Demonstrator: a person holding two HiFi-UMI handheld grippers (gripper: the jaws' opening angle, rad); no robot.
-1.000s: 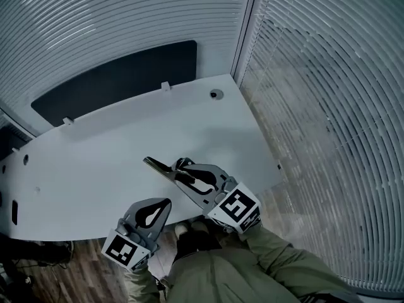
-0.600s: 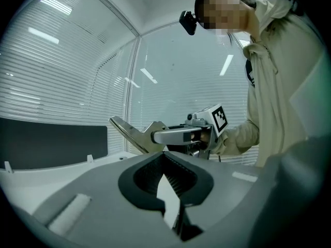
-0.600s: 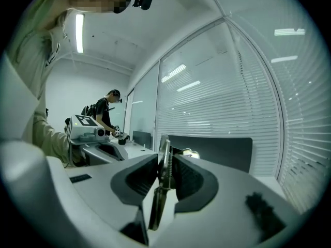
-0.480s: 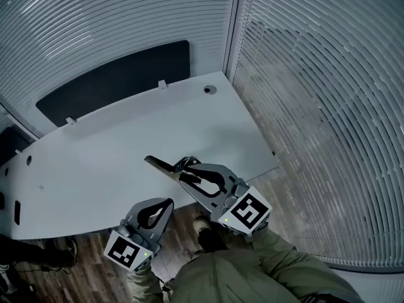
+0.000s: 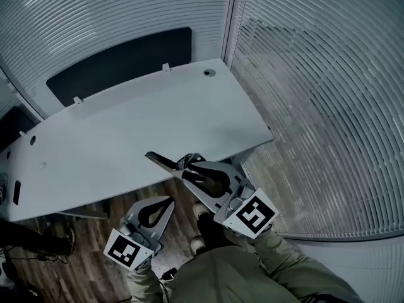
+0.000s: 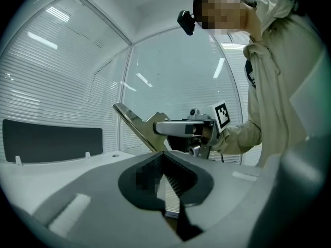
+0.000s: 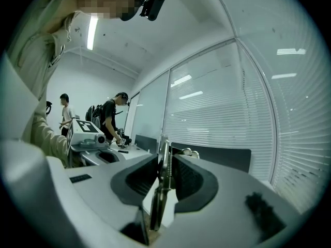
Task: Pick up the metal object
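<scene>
The metal object (image 5: 164, 162) is a flat, shiny angled piece. My right gripper (image 5: 187, 169) is shut on it and holds it in the air over the white table's (image 5: 126, 131) near edge. In the right gripper view the metal object (image 7: 163, 172) stands on edge between the two pads. In the left gripper view the metal object (image 6: 133, 124) sticks up and left out of the right gripper (image 6: 178, 129). My left gripper (image 5: 166, 202) hangs lower left over the wooden floor, apart from the table. Its jaws (image 6: 163, 158) meet with nothing between them.
A dark panel (image 5: 120, 62) stands behind the table's far edge. Slatted blinds (image 5: 315, 106) cover the glass walls at the back and right. A round cable hole (image 5: 209, 72) sits at the table's far right corner. Two people (image 7: 111, 115) stand at a far desk.
Both grippers have drawn back from the table toward the person. The left one now hangs over the floor. The right one still holds the metal object, now at the table's near edge.
</scene>
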